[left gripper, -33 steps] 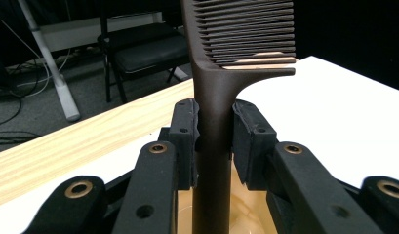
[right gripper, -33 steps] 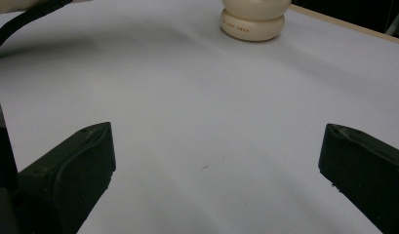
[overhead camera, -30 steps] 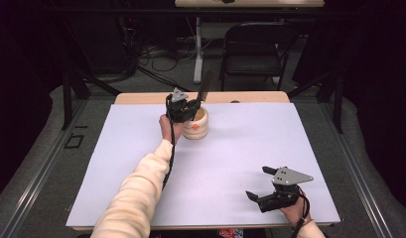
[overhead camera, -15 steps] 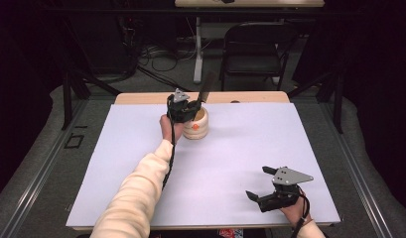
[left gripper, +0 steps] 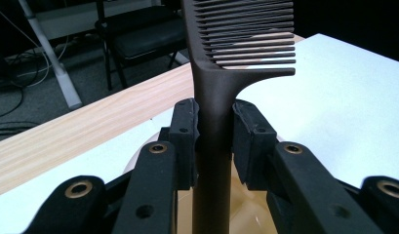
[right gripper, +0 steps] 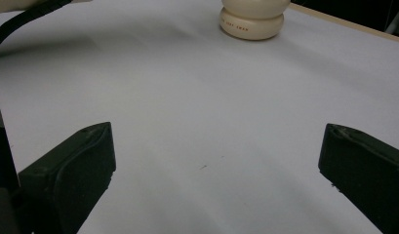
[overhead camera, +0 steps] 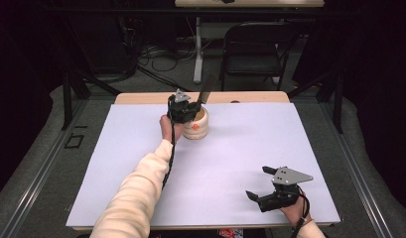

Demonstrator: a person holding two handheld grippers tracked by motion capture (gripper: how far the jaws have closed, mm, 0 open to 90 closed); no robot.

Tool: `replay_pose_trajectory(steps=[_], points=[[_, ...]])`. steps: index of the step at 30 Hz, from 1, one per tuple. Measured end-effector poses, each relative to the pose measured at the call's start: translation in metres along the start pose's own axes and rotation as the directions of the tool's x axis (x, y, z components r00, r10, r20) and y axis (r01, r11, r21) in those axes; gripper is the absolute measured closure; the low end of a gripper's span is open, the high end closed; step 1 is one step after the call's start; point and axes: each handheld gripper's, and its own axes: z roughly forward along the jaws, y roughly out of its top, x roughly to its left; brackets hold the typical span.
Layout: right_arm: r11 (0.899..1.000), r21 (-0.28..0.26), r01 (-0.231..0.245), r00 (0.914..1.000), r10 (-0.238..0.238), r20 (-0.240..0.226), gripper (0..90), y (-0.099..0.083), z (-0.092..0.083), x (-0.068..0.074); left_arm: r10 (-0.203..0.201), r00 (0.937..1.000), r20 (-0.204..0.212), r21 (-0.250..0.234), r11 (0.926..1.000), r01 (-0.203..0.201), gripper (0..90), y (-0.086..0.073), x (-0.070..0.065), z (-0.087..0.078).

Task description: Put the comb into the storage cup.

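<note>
Left gripper view crops comb teeth at top.

Change noted: none visible. Left gripper, comb, holder and right gripper: positions unaltered.

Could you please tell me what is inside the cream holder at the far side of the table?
A dark comb stands handle-down in the cream holder, teeth upward, with the left gripper clamped on its handle. The holder's bottom is hidden by the gripper and handle.
</note>
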Motion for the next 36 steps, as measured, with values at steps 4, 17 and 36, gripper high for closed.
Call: replay_pose_trajectory(steps=[4,17,36], points=[[1.000,0.000,-0.003,1.0000,0.003,0.003,0.0,0.0000,-0.0003,0.0001,-0.006,1.0000,-0.003,-0.002,1.0000,0.006,72.5,-0.0011,-0.0003,0.0007],[1.000,0.000,0.000,1.0000,0.000,0.002,0.0,0.0001,-0.0003,0.0001,-0.002,0.9999,-0.011,0.007,1.0000,0.002,72.3,-0.0053,-0.0018,0.0026],[1.000,-0.003,-0.001,1.0000,0.001,0.004,0.0,0.0003,-0.0005,0.0001,-0.010,0.9995,-0.028,0.015,0.9998,0.011,71.4,-0.0095,-0.0024,0.0015]])
